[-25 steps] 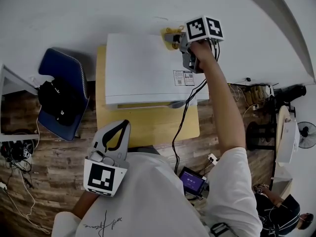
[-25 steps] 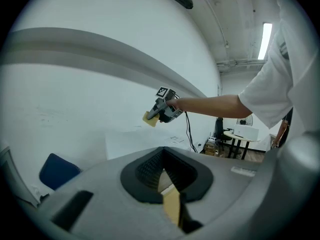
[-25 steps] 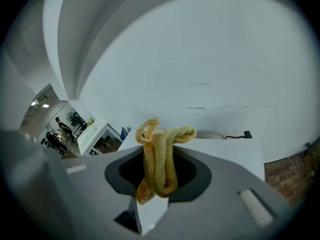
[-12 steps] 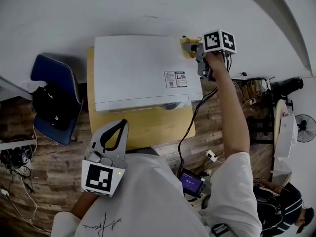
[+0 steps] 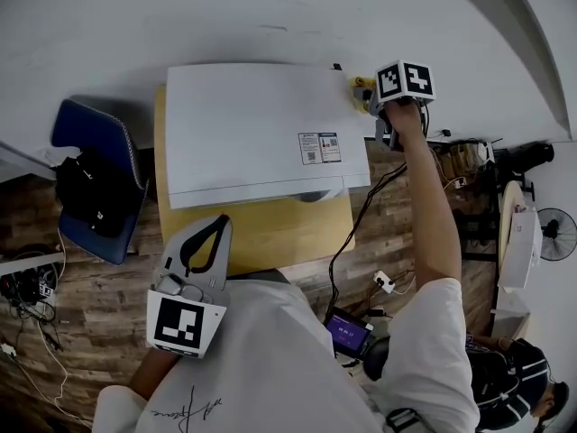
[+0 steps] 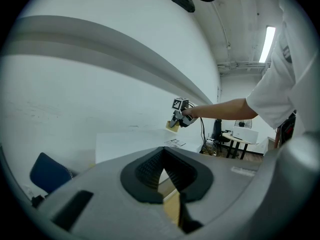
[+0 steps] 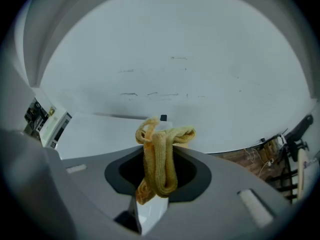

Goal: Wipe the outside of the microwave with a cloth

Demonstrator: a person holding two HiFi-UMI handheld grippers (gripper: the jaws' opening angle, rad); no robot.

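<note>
My right gripper (image 5: 371,94): clamped on the yellow cloth (image 5: 361,85), which bunches between its jaws at the back right corner of the microwave (image 5: 257,129). The white top stretches leftward from there, its long axis running across me. My left gripper (image 5: 209,242): jaws together, empty, held near my chest by the desk's (image 5: 270,233) front edge, so my right arm is nearer.

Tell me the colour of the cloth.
Yellow; the cloth shows best in the right gripper view.
</note>
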